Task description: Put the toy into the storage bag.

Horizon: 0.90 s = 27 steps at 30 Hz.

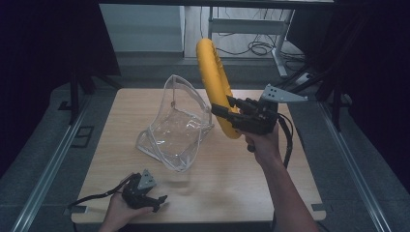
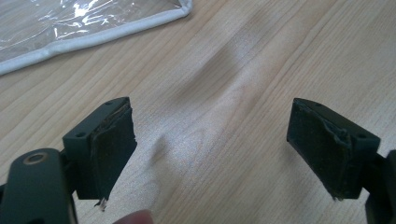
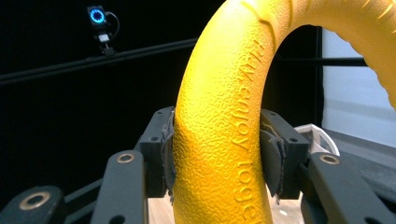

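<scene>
We have the yellow ring (image 1: 215, 82) pinched by its lower rim in the right gripper (image 1: 231, 112) and held upright in the air above the table's (image 1: 251, 188) far right part, just beside the clear bag (image 1: 176, 125) that stands open near the middle. The left gripper (image 1: 157, 200) rests at the near left edge with its jaws spread and nothing between them. We judge this the carry step; next the ring must tip over the bag's mouth and go in, perhaps with the left gripper steadying the rim.

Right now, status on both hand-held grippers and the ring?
Right hand-held gripper shut on yellow ring, held above table. Left hand-held gripper open, low over table. Clear pouch beside ring.
</scene>
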Available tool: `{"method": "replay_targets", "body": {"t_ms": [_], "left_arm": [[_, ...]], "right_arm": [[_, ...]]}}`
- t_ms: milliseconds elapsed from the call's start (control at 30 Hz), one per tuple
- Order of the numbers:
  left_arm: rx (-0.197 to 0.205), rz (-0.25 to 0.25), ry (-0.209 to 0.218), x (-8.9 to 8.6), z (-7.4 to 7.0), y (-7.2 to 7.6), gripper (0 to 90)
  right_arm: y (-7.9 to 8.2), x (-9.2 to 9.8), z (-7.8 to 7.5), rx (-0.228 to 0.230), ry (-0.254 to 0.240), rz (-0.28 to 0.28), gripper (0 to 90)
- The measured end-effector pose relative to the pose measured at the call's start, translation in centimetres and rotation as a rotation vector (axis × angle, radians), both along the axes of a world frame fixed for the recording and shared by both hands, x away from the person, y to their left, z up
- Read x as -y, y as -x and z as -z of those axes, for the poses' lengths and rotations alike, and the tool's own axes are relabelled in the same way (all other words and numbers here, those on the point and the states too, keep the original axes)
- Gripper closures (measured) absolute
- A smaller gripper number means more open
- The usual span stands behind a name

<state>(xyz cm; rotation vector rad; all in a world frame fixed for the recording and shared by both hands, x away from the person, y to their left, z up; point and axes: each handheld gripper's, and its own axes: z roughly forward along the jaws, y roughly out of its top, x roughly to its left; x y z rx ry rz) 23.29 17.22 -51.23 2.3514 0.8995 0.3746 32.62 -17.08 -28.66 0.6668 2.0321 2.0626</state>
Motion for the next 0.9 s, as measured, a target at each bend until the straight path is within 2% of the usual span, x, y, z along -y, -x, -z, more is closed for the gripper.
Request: {"method": "replay_targets", "body": {"t_ms": [367, 900], "left_arm": [[0.004, 0.000, 0.000, -0.1, 0.0, 0.0, 15.2], [0.008, 0.003, 0.002, -0.2, -0.1, 0.1, 15.2]], "right_arm": [[0.3, -1.8, -1.4, 0.034, -0.044, -0.034, 50.7], [0.4, -4.6, -2.3, 0.069, -0.071, -0.086, 50.7]]}}
